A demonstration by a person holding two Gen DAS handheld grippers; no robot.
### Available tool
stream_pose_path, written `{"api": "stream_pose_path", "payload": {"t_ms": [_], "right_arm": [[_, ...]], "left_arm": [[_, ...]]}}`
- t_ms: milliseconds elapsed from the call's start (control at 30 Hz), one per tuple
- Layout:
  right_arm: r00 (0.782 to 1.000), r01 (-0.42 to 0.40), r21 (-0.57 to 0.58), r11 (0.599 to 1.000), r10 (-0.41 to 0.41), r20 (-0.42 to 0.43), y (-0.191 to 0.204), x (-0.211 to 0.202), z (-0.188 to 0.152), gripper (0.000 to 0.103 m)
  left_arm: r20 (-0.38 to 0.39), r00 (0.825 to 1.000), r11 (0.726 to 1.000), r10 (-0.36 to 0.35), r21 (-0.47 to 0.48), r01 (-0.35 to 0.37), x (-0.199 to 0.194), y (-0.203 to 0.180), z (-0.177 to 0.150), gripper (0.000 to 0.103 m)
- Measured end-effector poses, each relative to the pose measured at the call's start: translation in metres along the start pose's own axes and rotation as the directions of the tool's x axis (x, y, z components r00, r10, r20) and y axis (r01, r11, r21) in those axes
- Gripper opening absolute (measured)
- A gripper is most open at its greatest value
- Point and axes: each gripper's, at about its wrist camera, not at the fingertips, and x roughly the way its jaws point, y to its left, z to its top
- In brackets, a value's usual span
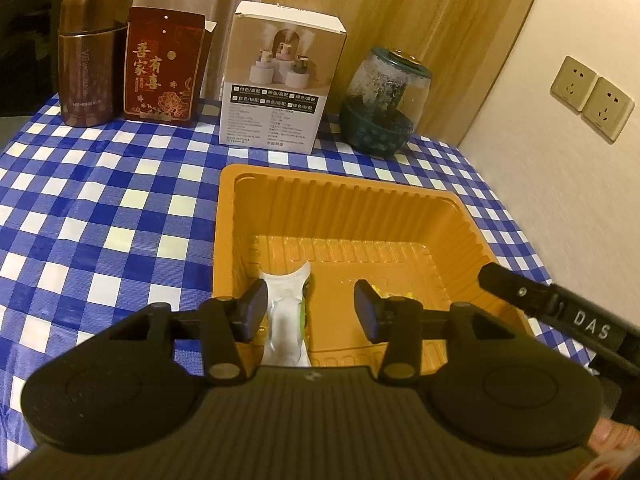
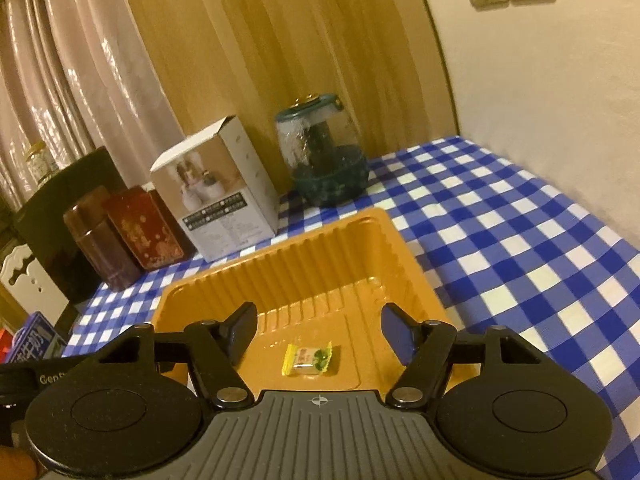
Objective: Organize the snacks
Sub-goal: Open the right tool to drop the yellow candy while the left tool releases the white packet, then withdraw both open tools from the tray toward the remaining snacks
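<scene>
Snacks lie inside the orange tray (image 1: 452, 216), which sits on the table (image 1: 100, 200) with its blue-and-white checked cloth. In the left wrist view a white snack packet (image 1: 289, 312) with a green edge rests on the tray floor near the left wall, its far end curling upward. The left tool (image 1: 311, 310) hovers over the near part of the tray with its fingers spread and nothing between them; the packet lies just inside the left finger, and whether they touch cannot be told. A bit of yellow wrapper peeks from behind the right finger.

In the right wrist view a small yellow candy (image 2: 307, 359) with a green mark on its wrapper lies flat on the tray floor. The right tool (image 2: 316, 334) is released above it, fingers wide apart and clear of the candy.

At the back of the table stand a brown canister (image 1: 88, 60), a red box (image 1: 162, 66) with gold characters just beside it, a white carton (image 1: 282, 80) and a glass jar (image 1: 384, 108) with a dark green base.
</scene>
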Motion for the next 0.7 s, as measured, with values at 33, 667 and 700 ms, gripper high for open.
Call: {"api": "stream_pose_path", "payload": {"t_ms": [33, 667, 700], "right_arm": [[1.0, 0.003, 0.001, 1.0, -0.003, 0.007, -0.001, -0.002, 0.001, 0.069], [0.994, 0.062, -0.007, 0.998, -0.061, 0.091, -0.001, -0.08, -0.012, 0.069], [0.994, 0.065, -0.014, 0.998, -0.064, 0.087, 0.001, -0.085, -0.015, 0.069]], "left_arm": [[0.002, 1.0, 1.0, -0.001, 0.0, 0.001, -0.001, 0.0, 0.0, 0.043], [0.067, 0.998, 0.999, 0.007, 0.039, -0.009, -0.078, -0.003, -0.018, 0.048], [0.064, 0.998, 0.999, 0.009, 0.043, -0.012, -0.084, -0.002, -0.022, 0.049]]}}
